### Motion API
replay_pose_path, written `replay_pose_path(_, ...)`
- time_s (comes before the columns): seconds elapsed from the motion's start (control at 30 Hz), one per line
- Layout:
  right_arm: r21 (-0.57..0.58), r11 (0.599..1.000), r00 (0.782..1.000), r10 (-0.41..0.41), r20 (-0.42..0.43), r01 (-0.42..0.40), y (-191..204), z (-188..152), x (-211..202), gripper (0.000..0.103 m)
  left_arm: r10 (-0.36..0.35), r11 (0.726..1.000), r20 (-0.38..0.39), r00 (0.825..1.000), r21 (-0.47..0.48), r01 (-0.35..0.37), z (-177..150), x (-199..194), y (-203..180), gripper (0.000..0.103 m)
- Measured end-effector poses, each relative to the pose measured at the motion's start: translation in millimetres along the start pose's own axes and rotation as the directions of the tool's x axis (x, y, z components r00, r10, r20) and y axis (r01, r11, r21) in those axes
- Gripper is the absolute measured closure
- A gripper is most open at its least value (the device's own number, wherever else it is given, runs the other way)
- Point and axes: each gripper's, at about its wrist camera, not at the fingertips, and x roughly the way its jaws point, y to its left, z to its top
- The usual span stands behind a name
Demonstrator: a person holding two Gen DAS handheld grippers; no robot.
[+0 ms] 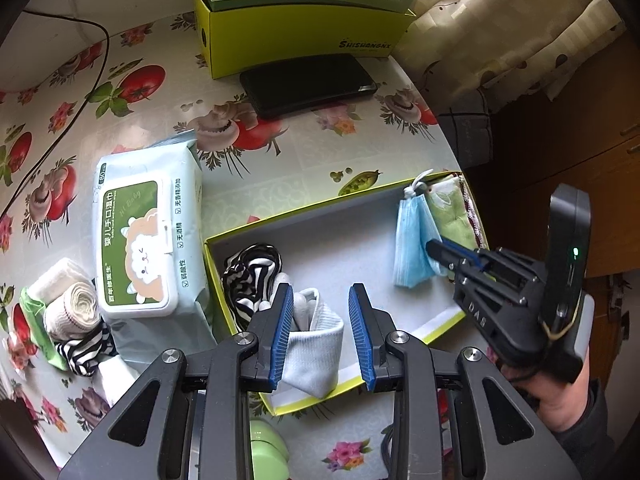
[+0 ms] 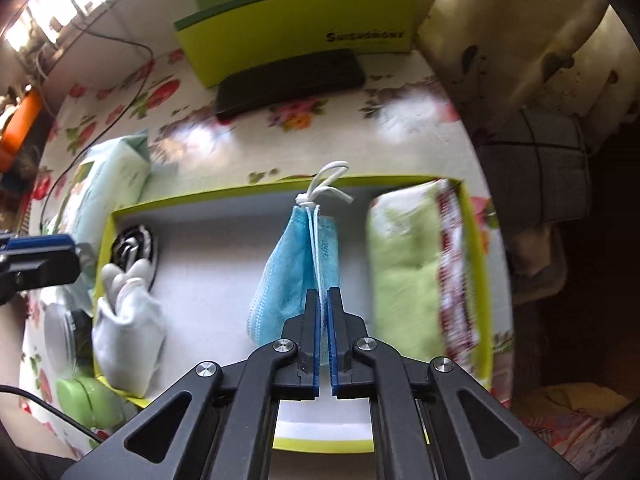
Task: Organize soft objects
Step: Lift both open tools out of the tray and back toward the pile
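A shallow box with yellow-green walls lies on the table. In it are a striped black-and-white sock, a folded pale grey sock, a blue face mask and a green towel. My left gripper is open, its fingers on either side of the grey sock. My right gripper is shut on the blue mask and holds it over the box floor.
A wet-wipes pack lies left of the box, with rolled cloths and another striped sock beside it. A black phone and a yellow-green carton sit at the back. A cable crosses the left. The table edge falls away at right.
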Motion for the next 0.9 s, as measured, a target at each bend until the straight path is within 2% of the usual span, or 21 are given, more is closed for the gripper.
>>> replay_pose_path(0.03,0.004,1.000,1.000,-0.004,-0.001,0.004,-4,0,-1,0.098,-0.001,1.000,0.002,1.000,0.003,0.001,0,-1,-1,0.073)
replay_pose_path(0.17,0.036,0.999,1.000,-0.002,0.012,0.002,-12,-2,-20,0.076,-0.003,1.000,0.013,1.000,0.015,0.003,-2,-8,-3,0.073)
replay_pose_path(0.37,0.012,0.999,0.997,-0.046,0.061,0.045,8,-6,-65,0.064,0.023,0.999,0.042,0.999,0.045,-0.024,-7,-24,-7,0.073)
replay_pose_path(0.67,-0.059,0.995,0.989,-0.078,0.126,0.086,49,-3,-117,0.060,0.067,0.994,0.124,0.990,0.074,-0.076,-26,-61,-6,0.073)
replay_pose_path(0.9,-0.115,0.993,0.990,0.025,0.142,-0.009,86,-2,-139,0.060,0.085,0.996,0.178,0.980,0.000,-0.087,-47,-90,20,0.073)
